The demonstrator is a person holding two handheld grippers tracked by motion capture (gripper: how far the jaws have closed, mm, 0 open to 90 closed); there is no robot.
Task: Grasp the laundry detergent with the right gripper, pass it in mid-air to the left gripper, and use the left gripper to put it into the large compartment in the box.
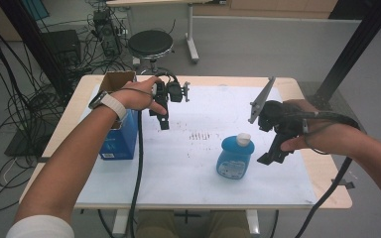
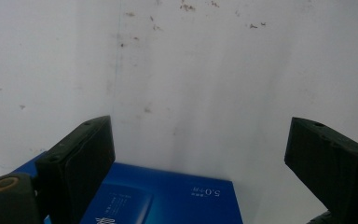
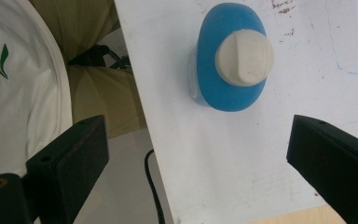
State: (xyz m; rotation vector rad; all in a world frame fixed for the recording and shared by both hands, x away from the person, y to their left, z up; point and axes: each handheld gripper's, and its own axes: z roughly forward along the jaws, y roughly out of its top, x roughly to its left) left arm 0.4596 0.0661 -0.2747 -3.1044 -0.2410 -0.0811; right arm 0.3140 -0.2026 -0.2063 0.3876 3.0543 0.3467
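Observation:
A blue bottle (image 1: 234, 159) with a white cap (image 1: 243, 139) stands upright on the white mat (image 1: 188, 168), right of centre. My right gripper (image 1: 274, 154) hovers just to its right, jaws open and empty. From above, the right gripper view has the bottle (image 3: 223, 95) lying ahead of the open right gripper (image 3: 199, 122), near the table's front edge. A blue box (image 1: 120, 143) with an open cardboard top stands at the left. My left gripper (image 1: 163, 120) hangs to its right, above the mat. The left gripper (image 2: 200, 126) is open with nothing in it, and the box (image 2: 168, 198) lies below it.
A black round stool (image 1: 150, 43) stands beyond the table's far edge. Many cables (image 1: 25, 99) lie on the floor at the left. A black frame post (image 1: 357, 44) rises at the right. The person's lap and white shirt (image 3: 18, 93) lie past the table's near edge.

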